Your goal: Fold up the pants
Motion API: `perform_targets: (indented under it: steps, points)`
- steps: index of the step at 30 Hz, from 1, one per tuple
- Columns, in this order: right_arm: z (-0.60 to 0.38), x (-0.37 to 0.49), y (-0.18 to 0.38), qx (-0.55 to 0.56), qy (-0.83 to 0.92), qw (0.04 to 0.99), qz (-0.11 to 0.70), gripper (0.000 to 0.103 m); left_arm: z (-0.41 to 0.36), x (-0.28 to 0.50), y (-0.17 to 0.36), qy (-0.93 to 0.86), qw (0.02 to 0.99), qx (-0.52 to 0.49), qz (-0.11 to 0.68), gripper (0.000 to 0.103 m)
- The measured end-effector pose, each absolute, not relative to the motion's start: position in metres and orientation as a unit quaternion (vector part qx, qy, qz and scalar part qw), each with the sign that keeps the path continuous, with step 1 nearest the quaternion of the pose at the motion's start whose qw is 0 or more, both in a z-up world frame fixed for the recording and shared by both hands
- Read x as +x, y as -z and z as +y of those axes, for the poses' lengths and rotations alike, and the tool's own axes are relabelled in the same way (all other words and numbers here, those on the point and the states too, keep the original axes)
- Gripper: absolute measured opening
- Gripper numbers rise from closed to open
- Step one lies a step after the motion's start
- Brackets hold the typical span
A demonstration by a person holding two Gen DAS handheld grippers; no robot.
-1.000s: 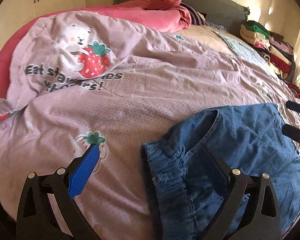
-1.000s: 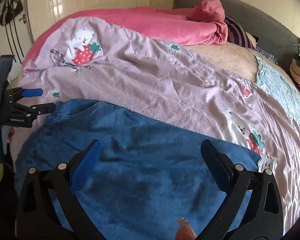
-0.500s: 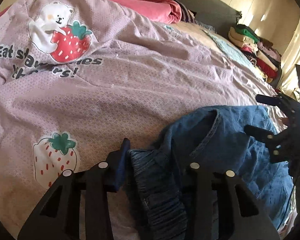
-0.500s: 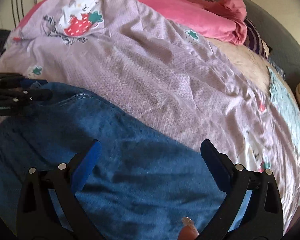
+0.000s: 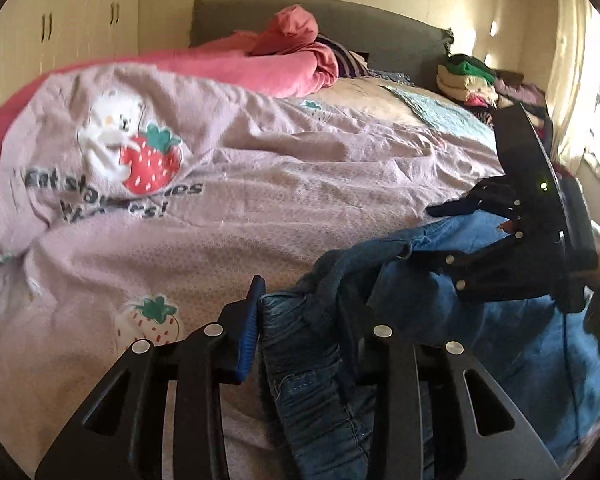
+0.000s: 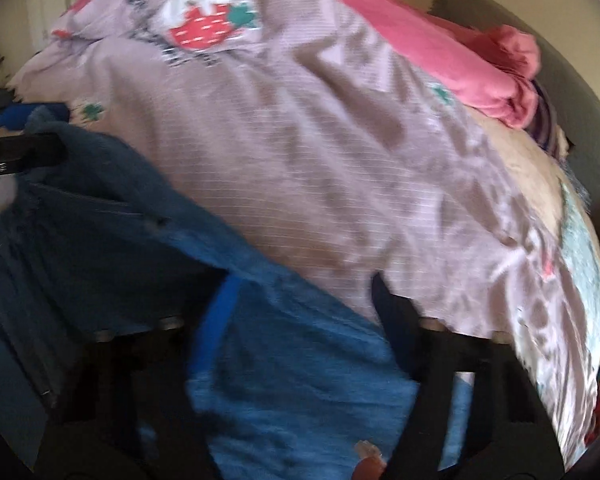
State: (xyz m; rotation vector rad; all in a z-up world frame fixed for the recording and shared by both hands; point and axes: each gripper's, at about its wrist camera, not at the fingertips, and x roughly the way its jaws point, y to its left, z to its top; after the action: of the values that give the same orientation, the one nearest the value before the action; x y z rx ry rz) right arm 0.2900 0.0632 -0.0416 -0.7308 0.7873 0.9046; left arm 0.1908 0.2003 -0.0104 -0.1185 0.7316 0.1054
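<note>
Blue denim pants [image 5: 500, 320] on the lilac strawberry-print quilt [image 5: 260, 200]: left gripper [image 5: 304, 312] closing on the bunched waistband (pads pressing), right gripper [image 6: 300, 304] closing over the fabric, apparently pinching it despite blur.

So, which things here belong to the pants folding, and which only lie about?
For the job:
- blue denim pants
- left gripper, closing on the waistband
- right gripper, closing on the pants

Lying about:
- strawberry quilt
- pink blanket
- clothes pile
</note>
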Motion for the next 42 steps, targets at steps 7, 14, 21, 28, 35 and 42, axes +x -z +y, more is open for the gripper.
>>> perform_targets:
  steps: [7, 14, 21, 28, 35, 42]
  points:
    - [0.035, 0.264, 0.017, -0.270, -0.445, 0.784, 0.339, 0.008, 0.207, 0.184, 0.008, -0.055, 0.932, -0.065, 0.351, 0.032]
    - [0.005, 0.226, -0.012, -0.237, -0.435, 0.813, 0.305, 0.007, 0.197, 0.168, -0.007, -0.046, 0.940, -0.057, 0.334, 0.032]
    - [-0.028, 0.186, -0.028, -0.190, -0.438, 0.828, 0.293, 0.007, 0.181, 0.141, -0.023, -0.028, 0.946, -0.053, 0.319, 0.032]
    - [-0.054, 0.141, -0.025, -0.165, -0.444, 0.831, 0.291, 0.007, 0.162, 0.100, -0.022, -0.012, 0.947, -0.056, 0.315, 0.032]
    - [-0.069, 0.098, -0.020, -0.152, -0.459, 0.825, 0.293, 0.007, 0.160, 0.068, -0.020, 0.005, 0.944, -0.084, 0.318, 0.032]
    - [-0.079, 0.070, -0.010, -0.160, -0.462, 0.818, 0.304, 0.007, 0.158, 0.050, -0.015, 0.030, 0.937, -0.105, 0.332, 0.032]
